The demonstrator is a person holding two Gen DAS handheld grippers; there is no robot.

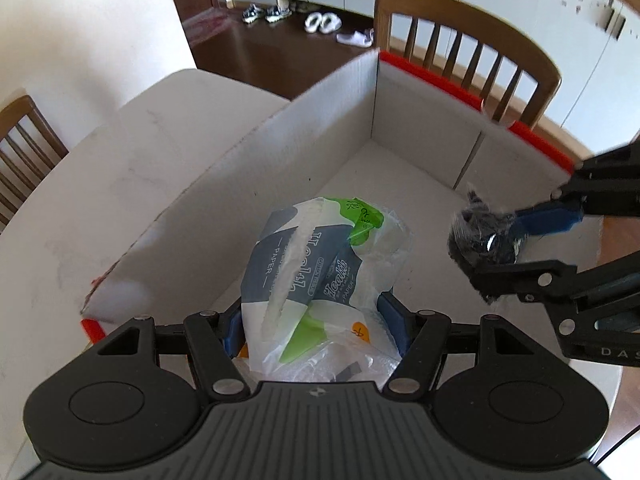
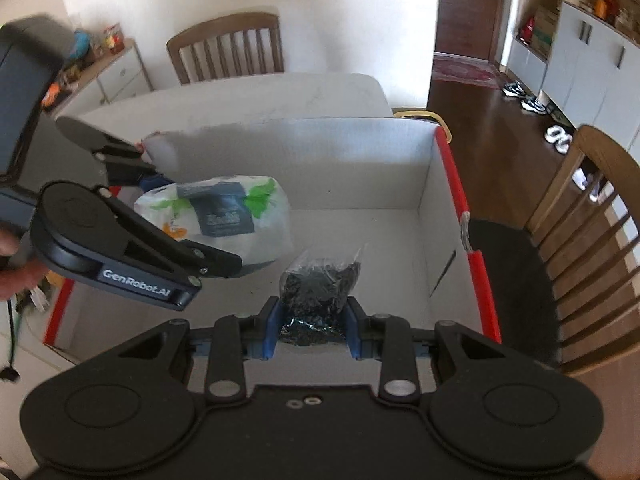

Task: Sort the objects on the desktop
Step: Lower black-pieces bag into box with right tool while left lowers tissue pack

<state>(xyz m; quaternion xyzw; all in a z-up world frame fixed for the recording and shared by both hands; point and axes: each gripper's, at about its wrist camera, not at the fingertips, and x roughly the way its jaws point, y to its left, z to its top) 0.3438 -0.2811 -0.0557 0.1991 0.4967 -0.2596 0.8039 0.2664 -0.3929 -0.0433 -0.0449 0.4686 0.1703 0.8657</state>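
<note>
Left wrist view: left claw clamps a white-and-green plastic tissue pack over the white cardboard box. Right claw grips a small clear bag of dark bits alongside, also over the box.

Crinkled glossy plastic tissue pack; clear glossy plastic bag of dark bits; matt white corrugated cardboard box; wooden slatted chair.

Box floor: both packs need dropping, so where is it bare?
The cardboard box is bare along its far wall and red-edged right side. It is crowded near the left, where the tissue pack and the dark bag hang.
</note>
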